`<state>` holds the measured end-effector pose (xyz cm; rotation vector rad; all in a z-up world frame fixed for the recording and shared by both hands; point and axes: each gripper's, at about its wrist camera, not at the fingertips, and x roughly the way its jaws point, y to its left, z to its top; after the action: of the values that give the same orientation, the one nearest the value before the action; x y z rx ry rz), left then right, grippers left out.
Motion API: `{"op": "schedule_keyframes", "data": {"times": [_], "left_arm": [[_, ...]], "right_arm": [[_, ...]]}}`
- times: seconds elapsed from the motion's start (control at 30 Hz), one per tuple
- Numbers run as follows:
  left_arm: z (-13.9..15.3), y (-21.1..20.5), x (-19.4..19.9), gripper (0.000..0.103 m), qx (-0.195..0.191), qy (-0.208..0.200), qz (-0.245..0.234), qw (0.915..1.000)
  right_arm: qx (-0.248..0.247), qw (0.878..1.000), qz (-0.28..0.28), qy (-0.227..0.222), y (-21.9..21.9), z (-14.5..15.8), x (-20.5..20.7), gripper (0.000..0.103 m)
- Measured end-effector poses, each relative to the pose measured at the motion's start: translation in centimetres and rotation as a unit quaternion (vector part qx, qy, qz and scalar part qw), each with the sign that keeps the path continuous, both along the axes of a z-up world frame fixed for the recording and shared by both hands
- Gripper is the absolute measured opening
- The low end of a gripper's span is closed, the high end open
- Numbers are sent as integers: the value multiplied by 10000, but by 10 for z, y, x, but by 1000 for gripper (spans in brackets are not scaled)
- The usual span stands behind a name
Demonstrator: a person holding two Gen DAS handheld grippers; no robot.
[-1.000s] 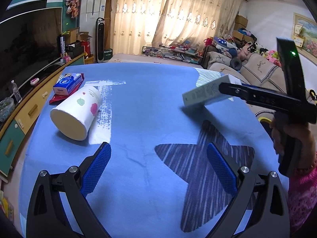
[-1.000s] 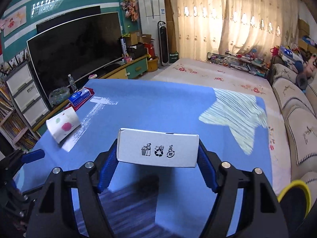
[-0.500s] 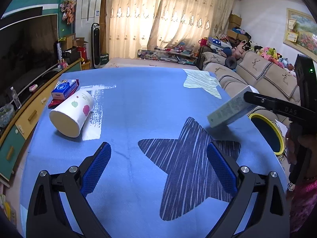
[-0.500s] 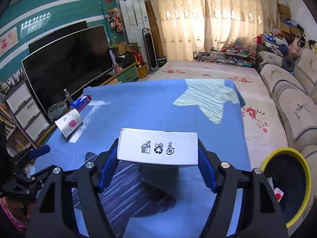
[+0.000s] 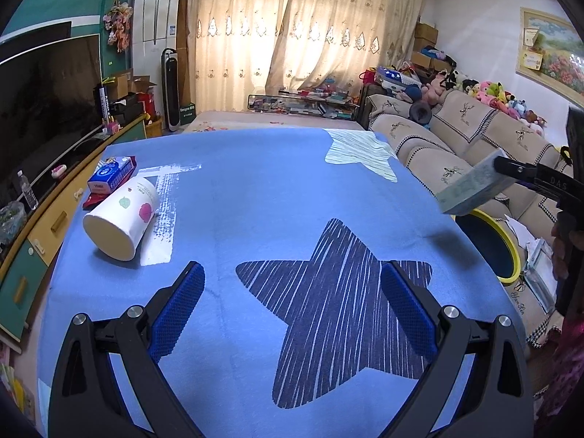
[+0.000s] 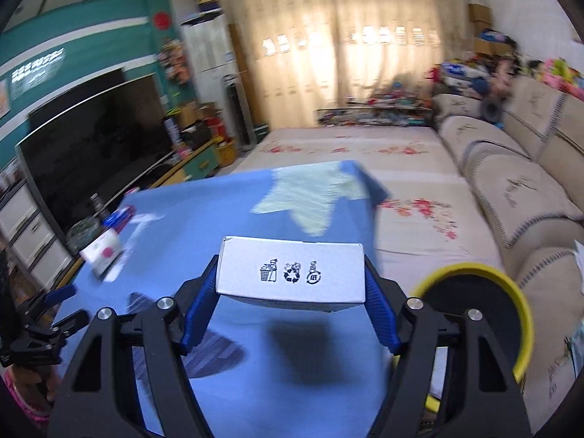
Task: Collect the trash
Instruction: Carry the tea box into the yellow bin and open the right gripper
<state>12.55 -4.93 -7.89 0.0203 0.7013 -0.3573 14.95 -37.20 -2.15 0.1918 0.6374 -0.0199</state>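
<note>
My right gripper (image 6: 291,284) is shut on a white cardboard box (image 6: 291,271) with recycling symbols, held in the air above the right edge of the blue-clothed table (image 6: 219,211). A yellow-rimmed black bin (image 6: 474,314) stands just right of it, beside the table. In the left wrist view the same box (image 5: 472,188) hangs at the far right over the bin (image 5: 487,244). My left gripper (image 5: 292,303) is open and empty over the dark star on the cloth. A white paper cup (image 5: 122,218) lies on its side at the left, with a blue tissue pack (image 5: 111,176) behind it.
A beige sofa (image 6: 518,197) runs along the right past the bin. A TV and low cabinet (image 5: 43,197) line the left side. Papers (image 5: 536,255) lie beside the bin. A person's hand (image 5: 564,252) holds the right gripper's handle.
The right gripper has carried the box rightward from over the table's middle to its right edge, close to the bin. The left gripper shifted slightly; the dark star now lies under it.
</note>
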Motion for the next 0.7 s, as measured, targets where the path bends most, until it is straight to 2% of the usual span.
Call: {"op": "schedule_keyframes", "data": {"times": [0.2,0.37,0.53,0.7], "left_arm": [[-2,-3,5,96,84,49,22,10000],[-3,4,12,96,139,83,140,9998],[-7,16,17,96,199,149,326,9992],[-10,34,20,96,328,219,510,9979]], "right_arm": [[-135,9927,-1152,335,-73,-25,-14,69],[-149,9817,-1765,693,-115,-59,-13,69],[64,9764,-1982,856,-134,-88,-5,70],[116,9774,-1994,696,-127,-92,-6,76]]}}
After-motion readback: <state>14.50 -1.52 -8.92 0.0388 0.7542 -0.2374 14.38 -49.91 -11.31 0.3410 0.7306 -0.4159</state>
